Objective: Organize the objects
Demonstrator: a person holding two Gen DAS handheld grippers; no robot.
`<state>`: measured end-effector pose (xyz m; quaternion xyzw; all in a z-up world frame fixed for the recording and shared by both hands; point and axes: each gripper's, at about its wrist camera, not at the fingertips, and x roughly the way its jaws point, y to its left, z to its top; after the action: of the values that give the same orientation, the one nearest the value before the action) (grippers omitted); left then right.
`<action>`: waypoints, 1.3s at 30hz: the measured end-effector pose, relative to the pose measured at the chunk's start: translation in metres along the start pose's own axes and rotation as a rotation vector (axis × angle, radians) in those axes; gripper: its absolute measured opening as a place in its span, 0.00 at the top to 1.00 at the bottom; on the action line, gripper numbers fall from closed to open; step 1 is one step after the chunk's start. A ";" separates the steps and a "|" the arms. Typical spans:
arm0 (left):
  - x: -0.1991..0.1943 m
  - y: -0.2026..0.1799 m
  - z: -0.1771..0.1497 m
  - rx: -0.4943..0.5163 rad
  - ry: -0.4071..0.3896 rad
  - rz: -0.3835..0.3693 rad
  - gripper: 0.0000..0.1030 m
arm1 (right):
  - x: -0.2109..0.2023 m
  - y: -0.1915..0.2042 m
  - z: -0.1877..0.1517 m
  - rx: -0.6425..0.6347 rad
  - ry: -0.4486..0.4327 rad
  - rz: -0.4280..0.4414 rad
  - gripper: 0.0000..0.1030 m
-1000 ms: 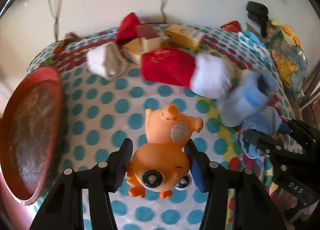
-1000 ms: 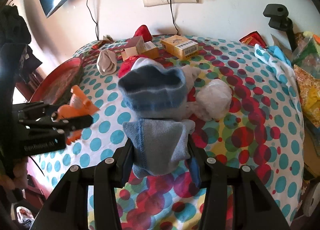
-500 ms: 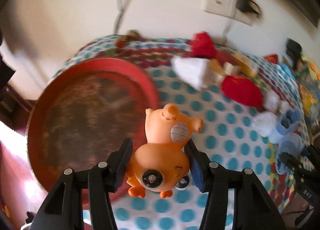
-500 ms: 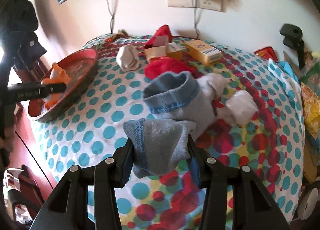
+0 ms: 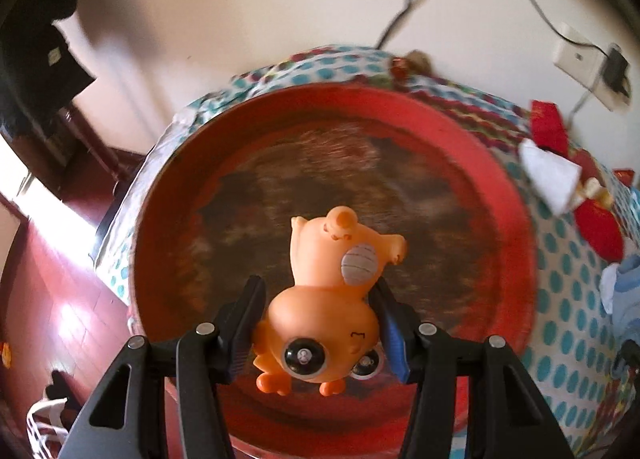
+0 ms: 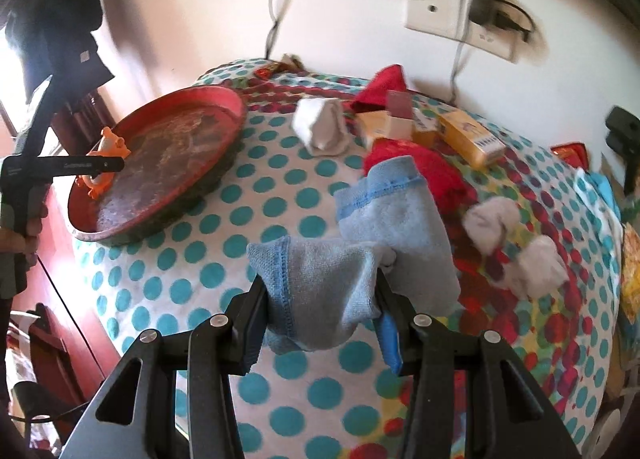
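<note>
My left gripper (image 5: 316, 323) is shut on an orange toy animal (image 5: 332, 299) and holds it over the round red tray (image 5: 512, 195). In the right wrist view the same toy (image 6: 106, 163) hangs over the tray's (image 6: 224, 99) near left rim, held by the left gripper (image 6: 96, 166). My right gripper (image 6: 320, 311) is shut on a light blue sock (image 6: 324, 291) and holds it above the dotted tablecloth (image 6: 248, 235). A second blue sock (image 6: 396, 219) trails behind it.
On the cloth lie a white sock (image 6: 320, 127), a red sock (image 6: 416, 163), crumpled white pieces (image 6: 516, 255), small boxes (image 6: 468, 137) and a red pouch (image 6: 380, 87). The wall with a socket (image 6: 448, 15) is behind. The table's left edge drops to a red floor (image 5: 60, 271).
My left gripper has carried the orange toy left from the middle of the cloth to over the red tray. My right gripper has turned left, still holding the blue sock.
</note>
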<state>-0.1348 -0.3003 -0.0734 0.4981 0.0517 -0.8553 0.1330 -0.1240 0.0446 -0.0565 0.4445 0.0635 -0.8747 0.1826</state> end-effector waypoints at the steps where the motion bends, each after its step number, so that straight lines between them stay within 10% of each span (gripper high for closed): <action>1: 0.003 0.006 0.000 -0.011 0.005 -0.001 0.47 | 0.001 0.004 0.002 -0.005 0.001 0.003 0.56; 39: -0.017 0.063 0.005 -0.096 -0.047 0.044 0.35 | 0.025 0.095 0.089 -0.119 -0.061 0.116 0.56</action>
<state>-0.1137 -0.3590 -0.0530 0.4719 0.0784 -0.8602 0.1767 -0.1685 -0.0744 -0.0181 0.4091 0.0841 -0.8703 0.2609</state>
